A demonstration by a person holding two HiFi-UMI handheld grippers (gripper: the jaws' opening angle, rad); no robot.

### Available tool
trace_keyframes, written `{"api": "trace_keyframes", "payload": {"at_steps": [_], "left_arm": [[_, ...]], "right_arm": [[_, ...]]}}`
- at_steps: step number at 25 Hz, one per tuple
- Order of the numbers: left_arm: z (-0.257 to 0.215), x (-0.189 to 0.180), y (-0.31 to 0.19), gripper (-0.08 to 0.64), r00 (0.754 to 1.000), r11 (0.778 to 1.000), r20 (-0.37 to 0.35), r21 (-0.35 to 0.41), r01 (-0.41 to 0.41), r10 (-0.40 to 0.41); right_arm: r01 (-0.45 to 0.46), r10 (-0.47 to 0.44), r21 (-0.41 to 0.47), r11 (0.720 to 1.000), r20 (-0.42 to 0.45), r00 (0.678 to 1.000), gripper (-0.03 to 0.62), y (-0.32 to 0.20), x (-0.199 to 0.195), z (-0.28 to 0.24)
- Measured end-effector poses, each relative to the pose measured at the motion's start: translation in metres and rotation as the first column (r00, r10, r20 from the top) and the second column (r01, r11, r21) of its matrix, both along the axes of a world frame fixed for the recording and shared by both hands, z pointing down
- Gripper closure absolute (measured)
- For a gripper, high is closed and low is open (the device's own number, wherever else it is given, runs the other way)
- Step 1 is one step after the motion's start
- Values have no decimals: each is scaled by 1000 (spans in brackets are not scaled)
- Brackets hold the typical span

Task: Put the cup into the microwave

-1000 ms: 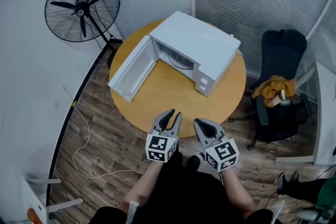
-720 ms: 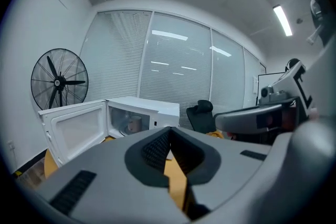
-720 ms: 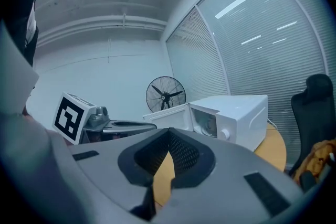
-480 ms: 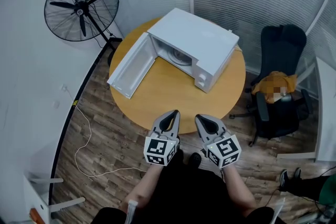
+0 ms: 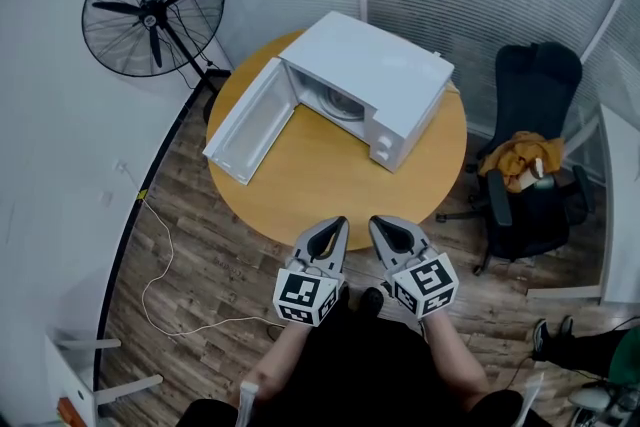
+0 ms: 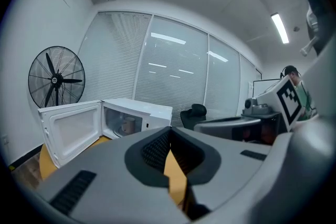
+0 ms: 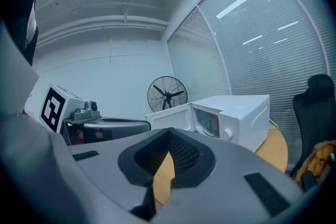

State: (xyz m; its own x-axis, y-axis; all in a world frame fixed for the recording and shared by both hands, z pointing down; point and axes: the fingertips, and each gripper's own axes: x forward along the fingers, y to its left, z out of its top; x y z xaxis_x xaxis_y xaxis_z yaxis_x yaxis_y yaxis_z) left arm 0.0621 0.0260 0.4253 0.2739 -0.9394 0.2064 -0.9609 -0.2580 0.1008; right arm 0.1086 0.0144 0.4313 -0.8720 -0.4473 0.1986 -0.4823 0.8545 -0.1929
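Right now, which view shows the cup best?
Left gripper view: it looks straight into the open microwave, where the cup stands. The right gripper view catches the cavity obliquely, with only a vague shape inside. The head view looks down on the roof; no cup discernible.

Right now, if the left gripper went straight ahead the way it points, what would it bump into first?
Probably the microwave. The left gripper, jaws shut, points across the table toward its front, right of the open door. Height is hard to judge, so it might catch the table edge first.
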Motion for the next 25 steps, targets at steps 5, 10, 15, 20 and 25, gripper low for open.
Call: {"api": "trace_keyframes", "payload": {"at_steps": [5, 10, 15, 20, 25], "left_arm": [[3, 2, 3, 565, 1000, 1000, 9, -7, -4, 4], [1, 3, 4, 565, 1000, 1000, 21, -7, -1, 2], [1, 7, 6, 565, 1000, 1000, 25, -8, -15, 15], [2, 10, 8, 565, 999, 1000, 24, -12, -23, 23], [1, 11, 8, 565, 999, 1000, 22, -11, -23, 23]], "right_arm": [[2, -2, 9, 1000, -15, 1000, 583, 1, 2, 1], [8, -8, 14, 1000, -16, 1000, 584, 3, 5, -1], [20, -19, 28, 999, -29, 999, 584, 8, 5, -3], [18, -17, 36, 999, -31, 999, 584, 8, 8, -4], [16, -15, 37, 999, -34, 999, 584, 9, 10, -5]]}}
